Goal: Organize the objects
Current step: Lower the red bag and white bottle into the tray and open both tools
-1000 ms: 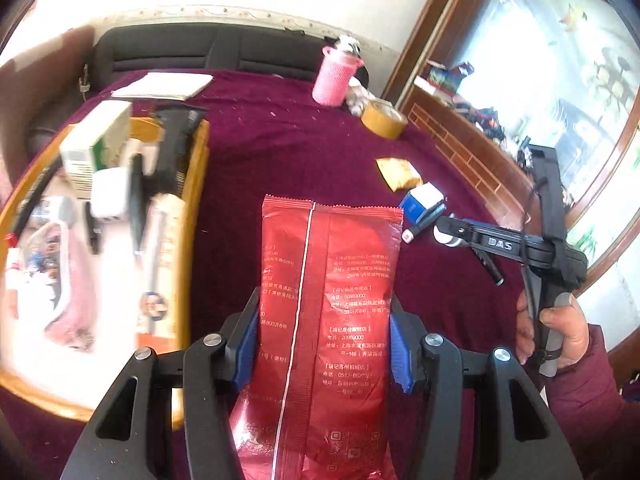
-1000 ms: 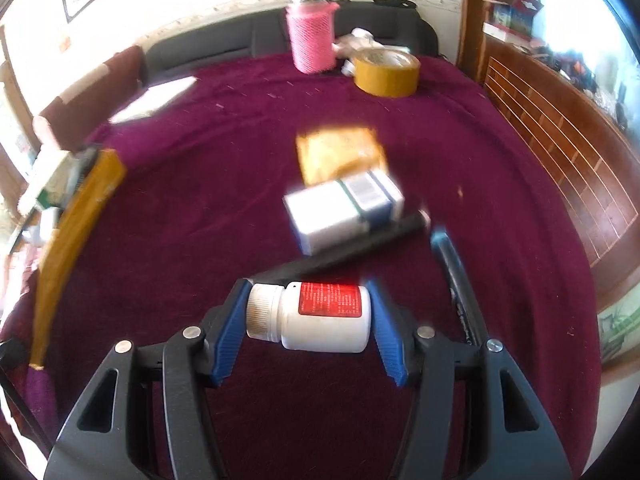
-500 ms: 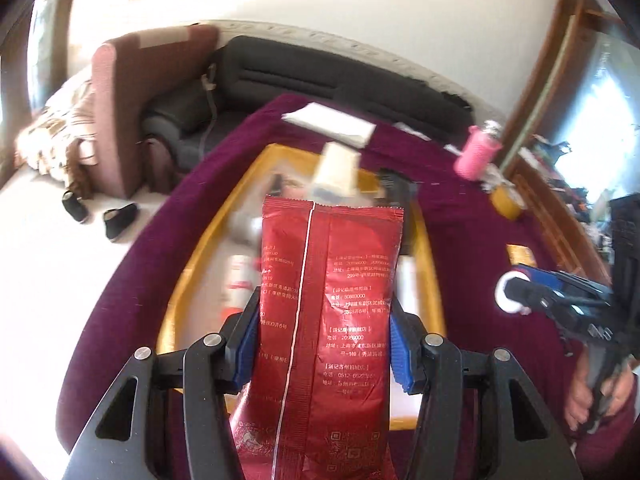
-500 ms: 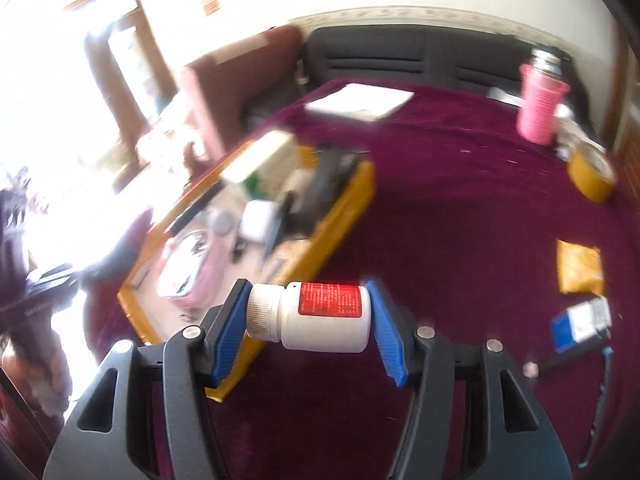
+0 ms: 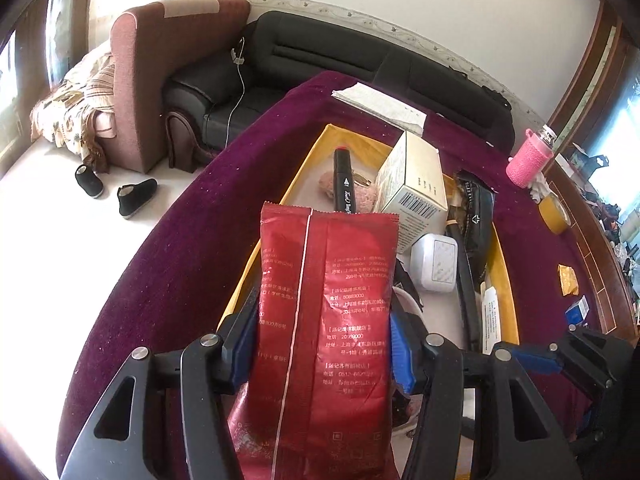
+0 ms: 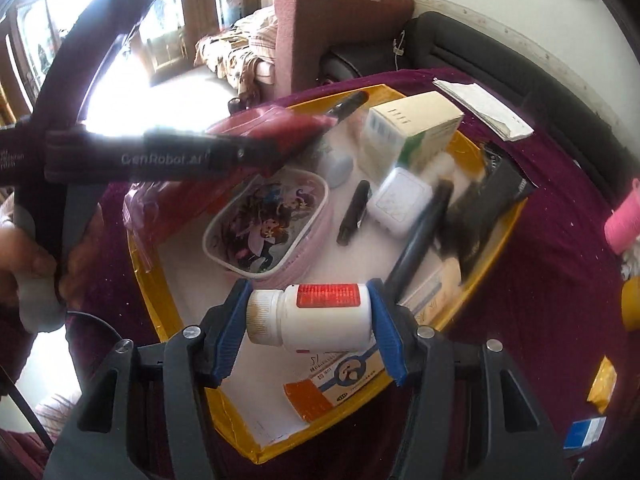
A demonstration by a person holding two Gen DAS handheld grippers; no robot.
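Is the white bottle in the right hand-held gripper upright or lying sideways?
Sideways. The white bottle lies across the right hand-held gripper, cap toward one pad, above the yellow tray.

One yellow tray [image 6: 486, 268], one red packet [image 5: 324, 320], one white pill bottle [image 6: 316, 320], two black markers [image 6: 352, 214], one cream carton [image 6: 412, 136], one white adapter [image 6: 400, 202], one pink cartoon pouch [image 6: 266, 226], one black pouch [image 6: 492, 192], two shoes [image 5: 136, 196], one tape roll [image 5: 554, 214], two grippers [image 6: 308, 322]
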